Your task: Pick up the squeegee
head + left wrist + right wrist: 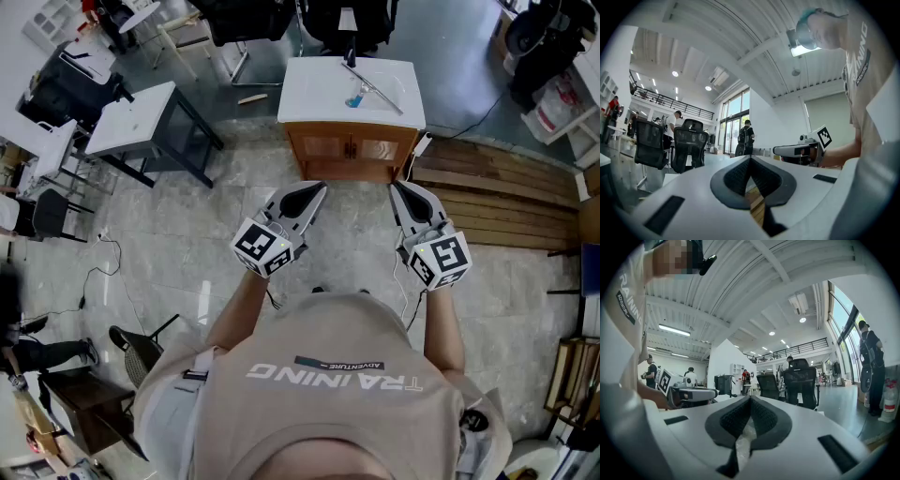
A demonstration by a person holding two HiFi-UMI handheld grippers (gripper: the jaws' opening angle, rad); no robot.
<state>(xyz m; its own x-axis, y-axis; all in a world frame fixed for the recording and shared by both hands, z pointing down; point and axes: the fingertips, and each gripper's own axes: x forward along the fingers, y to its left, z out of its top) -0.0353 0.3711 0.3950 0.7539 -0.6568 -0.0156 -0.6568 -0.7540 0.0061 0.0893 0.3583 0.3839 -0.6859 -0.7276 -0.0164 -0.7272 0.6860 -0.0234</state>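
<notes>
Nearest the camera is the person's beige shirt [328, 375], with both forearms reaching out from it over the stone floor [187, 244].

Far left, well away from everything else, stands one white side table [141, 117]. The left gripper [314, 194] is held level, its jaws clenched: in the left gripper view the dark pads [738, 176] meet at the tips and nothing sits between them, only floor showing through the slot below.

One squeegee [373, 89] is in sight. It lies slantwise on the white tabletop [314, 94] of a single wooden cabinet [352, 150], beyond both pairs of jaws and well apart from them. It is roughly between the two grippers, a little closer to the right one. A small blue piece sits at its middle; whether it belongs to the squeegee I cannot tell.

The right gripper [401, 192] is level too, jaws shut tight at the tips and gripping nothing. Neither of the two grippers touches the cabinet or the squeegee.

Far right, wooden planks [497, 202] lie on the floor.
</notes>
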